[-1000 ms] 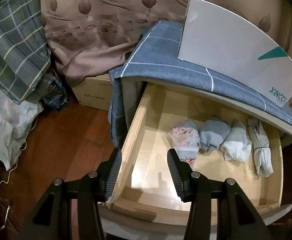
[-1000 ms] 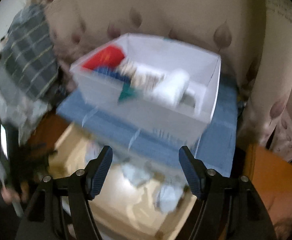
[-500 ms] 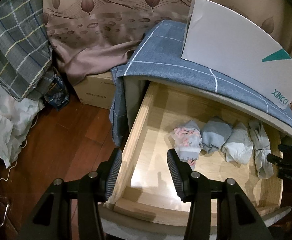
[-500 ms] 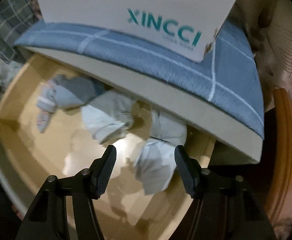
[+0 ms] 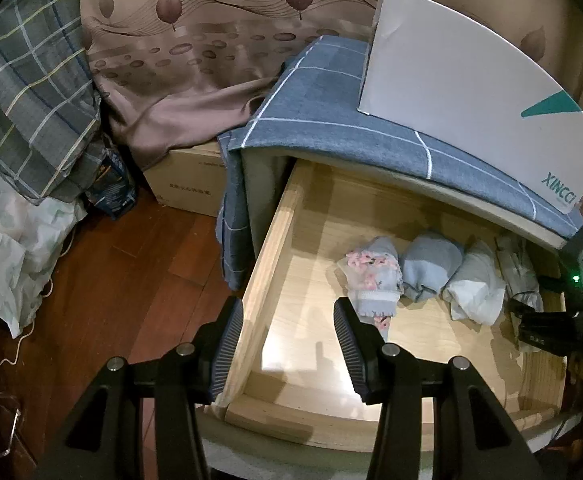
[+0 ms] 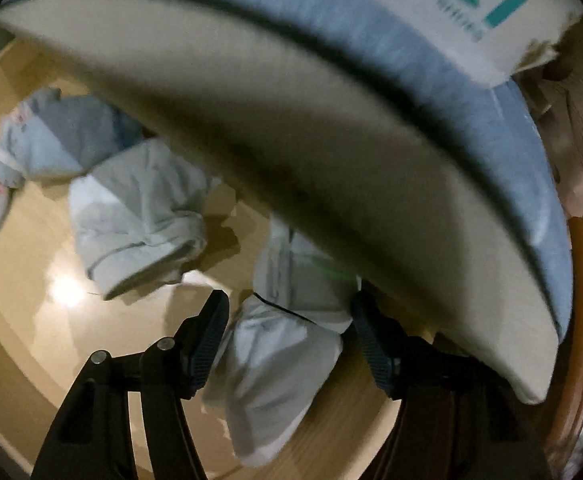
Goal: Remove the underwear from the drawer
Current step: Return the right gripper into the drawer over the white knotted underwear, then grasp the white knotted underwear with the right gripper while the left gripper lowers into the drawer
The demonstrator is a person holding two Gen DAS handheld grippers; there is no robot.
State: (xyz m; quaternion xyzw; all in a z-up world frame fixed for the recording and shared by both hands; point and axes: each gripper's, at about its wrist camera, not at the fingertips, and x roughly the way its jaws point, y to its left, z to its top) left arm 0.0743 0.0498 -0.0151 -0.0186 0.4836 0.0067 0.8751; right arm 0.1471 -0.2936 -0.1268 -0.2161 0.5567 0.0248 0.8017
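Note:
The wooden drawer [image 5: 269, 264] stands open with several rolled underwear in a row: a floral one [image 5: 373, 276], a blue one [image 5: 431, 268], a white one [image 5: 475, 288] and a pale grey-white one at the far right [image 5: 519, 272]. My left gripper [image 5: 287, 344] is open and empty above the drawer's front left corner. My right gripper [image 6: 287, 340] is open, low inside the drawer, its fingers on either side of the far-right grey-white roll [image 6: 283, 344]. The right gripper's body shows in the left wrist view [image 5: 551, 332].
A white XINCCI box [image 5: 471, 92] stands on the blue checked cloth [image 5: 331, 120] over the cabinet top, which overhangs the drawer's back [image 6: 291, 140]. A cardboard box [image 5: 187, 184], bedding [image 5: 27, 92] and bags lie left on the wooden floor [image 5: 123, 280].
My right gripper has dropped from above the white box down into the drawer and now straddles the far-right roll. My left gripper has stayed nearly still.

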